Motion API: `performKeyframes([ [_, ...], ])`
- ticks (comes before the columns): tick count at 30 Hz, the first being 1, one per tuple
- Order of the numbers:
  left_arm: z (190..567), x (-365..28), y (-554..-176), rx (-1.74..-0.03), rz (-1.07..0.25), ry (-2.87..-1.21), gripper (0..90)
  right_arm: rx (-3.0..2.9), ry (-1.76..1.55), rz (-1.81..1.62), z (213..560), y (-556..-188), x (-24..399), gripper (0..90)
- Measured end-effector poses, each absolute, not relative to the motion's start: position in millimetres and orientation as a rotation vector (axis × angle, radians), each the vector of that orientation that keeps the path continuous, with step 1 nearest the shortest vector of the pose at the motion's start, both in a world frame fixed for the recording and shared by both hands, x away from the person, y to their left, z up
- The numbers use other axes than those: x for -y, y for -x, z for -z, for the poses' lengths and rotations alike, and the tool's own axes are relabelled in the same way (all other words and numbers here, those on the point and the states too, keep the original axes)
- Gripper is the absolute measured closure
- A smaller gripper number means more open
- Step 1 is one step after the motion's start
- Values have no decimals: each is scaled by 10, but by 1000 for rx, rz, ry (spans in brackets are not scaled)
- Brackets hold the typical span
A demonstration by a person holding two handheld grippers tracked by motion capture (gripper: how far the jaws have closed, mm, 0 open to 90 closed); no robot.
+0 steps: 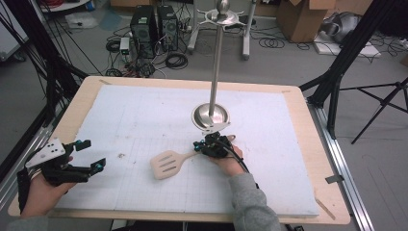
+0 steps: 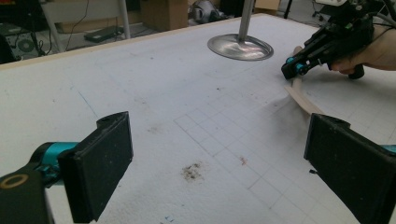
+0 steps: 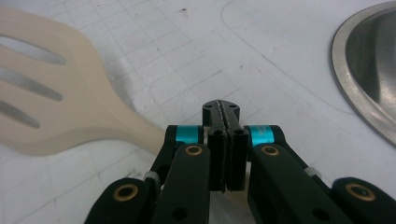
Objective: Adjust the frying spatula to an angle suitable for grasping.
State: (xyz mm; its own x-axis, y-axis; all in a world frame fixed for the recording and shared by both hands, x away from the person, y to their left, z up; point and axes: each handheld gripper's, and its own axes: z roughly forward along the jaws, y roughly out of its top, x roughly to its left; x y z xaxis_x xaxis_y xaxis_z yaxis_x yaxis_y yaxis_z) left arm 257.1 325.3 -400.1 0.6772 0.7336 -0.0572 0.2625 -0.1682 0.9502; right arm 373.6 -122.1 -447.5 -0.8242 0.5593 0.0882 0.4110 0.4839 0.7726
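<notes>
A cluttered workshop floor of cables, computer towers and cardboard boxes lay beyond a wooden tabletop (image 1: 315, 159) covered by a white gridded mat (image 1: 144, 115). On the mat stood a steel utensil stand (image 1: 210, 115), a tall pole rising from a round dished base, and it serves here as the landmark.

The slotted spatula (image 1: 166, 165), pale wood or plastic, lay flat just in front of the stand's base, on the person's side. Its long axis ran slantwise: the slotted blade pointed away from the base toward the left, while the handle led back toward the base. The right tool (image 1: 211, 144) sat right at the near edge of the base, over that handle end. In the right gripper view its jaws were clenched together, the handle (image 3: 140, 128) passing beneath them toward the blade; whether they actually pinched the handle could not be told from that angle.

The left tool (image 1: 91, 154) rested well away from the stand, near the tabletop's left edge, its jaws released and wide apart with nothing between them.

The right hand was plainly the nearer one, so any lift toward the stand's hooks (image 1: 219, 17) would probably fall to it.
</notes>
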Motion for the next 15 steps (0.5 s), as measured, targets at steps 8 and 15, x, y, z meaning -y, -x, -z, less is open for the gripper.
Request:
performKeyframes([
  [8, 4003, -3241, -2586, -804, -500, -1735, 83, -2576, -842, -1270, 4477, -3639, 1335, 900],
  [15, 4002, -3239, -2607, -801, -495, -1729, 83, -2605, -846, -1247, 4458, -3526, 1425, 900],
])
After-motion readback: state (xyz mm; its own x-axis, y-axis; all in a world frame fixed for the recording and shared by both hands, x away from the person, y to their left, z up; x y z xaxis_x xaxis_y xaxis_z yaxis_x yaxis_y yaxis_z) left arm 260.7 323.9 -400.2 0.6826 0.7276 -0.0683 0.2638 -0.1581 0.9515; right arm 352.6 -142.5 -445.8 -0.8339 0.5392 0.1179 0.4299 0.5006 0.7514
